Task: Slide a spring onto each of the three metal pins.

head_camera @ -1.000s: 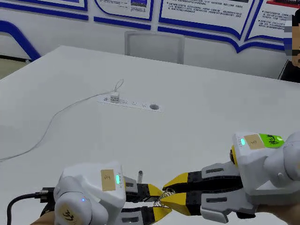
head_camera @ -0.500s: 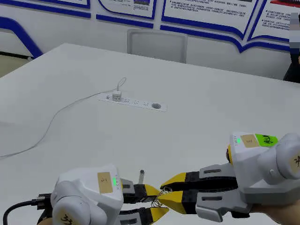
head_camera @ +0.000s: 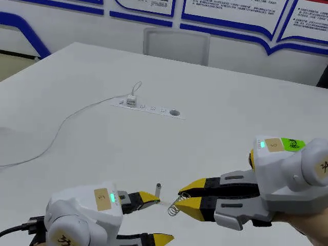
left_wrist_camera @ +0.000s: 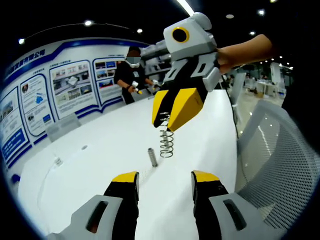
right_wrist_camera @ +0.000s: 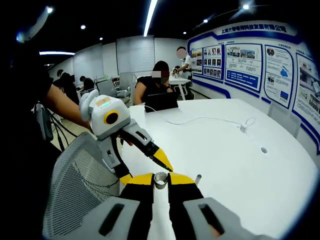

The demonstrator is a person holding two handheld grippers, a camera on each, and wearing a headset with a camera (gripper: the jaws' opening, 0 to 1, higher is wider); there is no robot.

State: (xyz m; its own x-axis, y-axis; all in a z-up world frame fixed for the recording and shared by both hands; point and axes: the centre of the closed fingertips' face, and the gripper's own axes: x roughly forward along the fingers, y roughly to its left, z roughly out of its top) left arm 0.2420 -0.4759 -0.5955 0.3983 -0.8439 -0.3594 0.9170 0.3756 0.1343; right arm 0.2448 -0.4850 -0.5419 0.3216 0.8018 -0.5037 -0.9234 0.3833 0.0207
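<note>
One short metal pin (head_camera: 158, 188) stands upright on the white table (head_camera: 215, 123). My right gripper (head_camera: 180, 199) is shut on a steel coil spring (head_camera: 174, 207) that hangs from its yellow tips just right of the pin. In the right gripper view the spring (right_wrist_camera: 160, 180) sits pinched between the jaws, with the pin (right_wrist_camera: 198, 178) beside them. My left gripper (head_camera: 155, 218) is open at the lower left, holding nothing. In the left gripper view its jaws stand wide apart below the pin (left_wrist_camera: 152, 157) and the dangling spring (left_wrist_camera: 166, 140).
A white power strip (head_camera: 148, 108) with a plugged charger and a long cable (head_camera: 61, 128) lies mid-table. A grey chair (head_camera: 177, 46) stands at the far edge. A mesh chair back (right_wrist_camera: 80, 190) is close behind the left gripper. People sit at distant desks.
My left gripper's jaws have spread and drawn back from the spring, which now hangs from the right gripper alone. The head camera has tilted a little.
</note>
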